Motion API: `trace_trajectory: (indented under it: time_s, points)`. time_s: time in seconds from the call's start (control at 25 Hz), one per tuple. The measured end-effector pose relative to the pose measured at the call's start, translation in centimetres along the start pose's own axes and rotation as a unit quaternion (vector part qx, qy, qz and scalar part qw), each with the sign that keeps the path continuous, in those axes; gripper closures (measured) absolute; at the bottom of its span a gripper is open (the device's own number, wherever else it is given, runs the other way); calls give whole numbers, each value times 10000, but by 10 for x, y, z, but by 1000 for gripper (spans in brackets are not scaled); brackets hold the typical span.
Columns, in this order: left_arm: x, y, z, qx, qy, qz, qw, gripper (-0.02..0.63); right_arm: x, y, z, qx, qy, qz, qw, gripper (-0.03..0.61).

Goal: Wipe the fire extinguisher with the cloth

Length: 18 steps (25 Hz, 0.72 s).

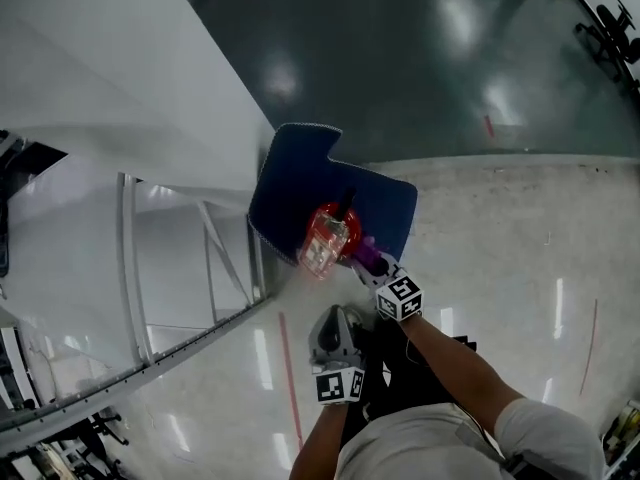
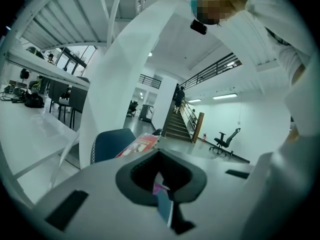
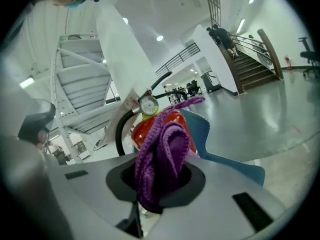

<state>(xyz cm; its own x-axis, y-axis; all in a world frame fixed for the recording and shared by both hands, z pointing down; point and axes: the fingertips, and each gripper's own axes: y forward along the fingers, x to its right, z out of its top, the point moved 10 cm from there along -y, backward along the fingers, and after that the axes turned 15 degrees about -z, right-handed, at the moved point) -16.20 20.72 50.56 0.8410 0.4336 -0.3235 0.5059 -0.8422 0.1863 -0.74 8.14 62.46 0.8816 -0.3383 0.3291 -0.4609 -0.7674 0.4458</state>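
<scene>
A red fire extinguisher (image 1: 325,240) stands on a dark blue mat (image 1: 300,183) on the floor. In the right gripper view its red body (image 3: 178,118), pressure gauge and black hose rise just beyond the jaws. My right gripper (image 1: 372,266) is shut on a purple knitted cloth (image 3: 162,154), and the cloth (image 1: 365,256) lies against the extinguisher's right side. My left gripper (image 1: 335,330) hangs lower, a little short of the extinguisher, and holds nothing. In the left gripper view the extinguisher (image 2: 140,145) and the mat (image 2: 112,144) show past the jaws, which stand together.
A white slanted wall with a metal frame (image 1: 130,268) fills the left side next to the mat. A red line (image 1: 290,368) runs along the pale floor. Farther off are a staircase (image 2: 177,126) with a person on it and an office chair (image 2: 225,139).
</scene>
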Motion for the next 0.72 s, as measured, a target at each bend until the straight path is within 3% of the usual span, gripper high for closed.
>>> trace_trajectory:
  time_s: [0.16,0.4,0.56,0.72]
  points:
    - [-2,4,17,210,96,-76,9997,609,-9,-7,28,168,-142,199,9996,521]
    - [17,-6,58,408,210,-115,9989,609,-31,-63,82,618,-396,482,9961,521]
    - [29,-8,85,589,285,-163,9977,609,-43,-106,125,1075,-658,652,9899,520]
    - [42,-9,111,448,572,-146,9973,609,-59,-150,161,1571,-1107,554,9798,520]
